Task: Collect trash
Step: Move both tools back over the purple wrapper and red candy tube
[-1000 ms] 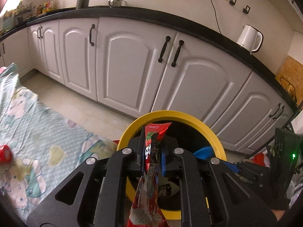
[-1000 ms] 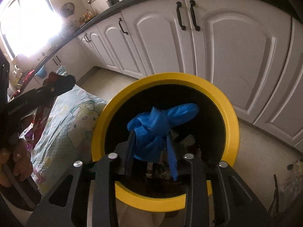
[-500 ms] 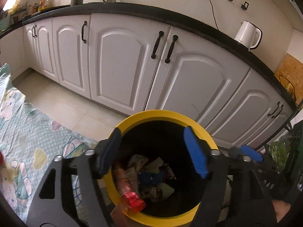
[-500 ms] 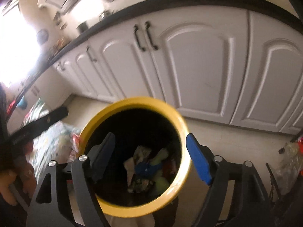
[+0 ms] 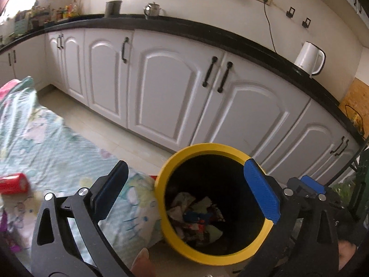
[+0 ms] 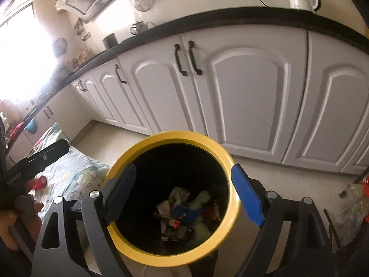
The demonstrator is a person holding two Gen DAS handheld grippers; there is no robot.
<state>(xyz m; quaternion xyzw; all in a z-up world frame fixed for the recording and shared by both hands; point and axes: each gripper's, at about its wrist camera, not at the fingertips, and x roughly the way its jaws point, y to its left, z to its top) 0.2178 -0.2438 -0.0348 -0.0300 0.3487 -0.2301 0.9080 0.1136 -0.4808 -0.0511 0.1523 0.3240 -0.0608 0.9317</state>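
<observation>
A black bin with a yellow rim (image 5: 203, 149) stands on the floor by the cloth-covered table. Wrappers and scraps (image 5: 196, 217) lie at its bottom. My left gripper (image 5: 186, 164) hangs over the bin's near-left edge, its jaws opening, with nothing between them. In the right wrist view the same bin rim (image 6: 184, 135) sits below my right gripper (image 6: 183, 168), whose jaws are also opening and empty. A blue glove (image 6: 186, 212) rests among the trash inside. A red can (image 5: 13, 183) lies on the table to the left.
The patterned tablecloth (image 5: 57, 152) fills the left side. White cabinets (image 5: 161, 92) under a black counter run behind the bin, with a white kettle (image 5: 309, 57) on top. A clear plastic bag (image 6: 352, 203) sits on the floor at the right. A person's hand (image 6: 13, 219) holds the left gripper.
Both grippers went from shut to open. The red wrapper left the left jaws and the blue glove left the right jaws; both now lie in the bin. Both views rose slightly.
</observation>
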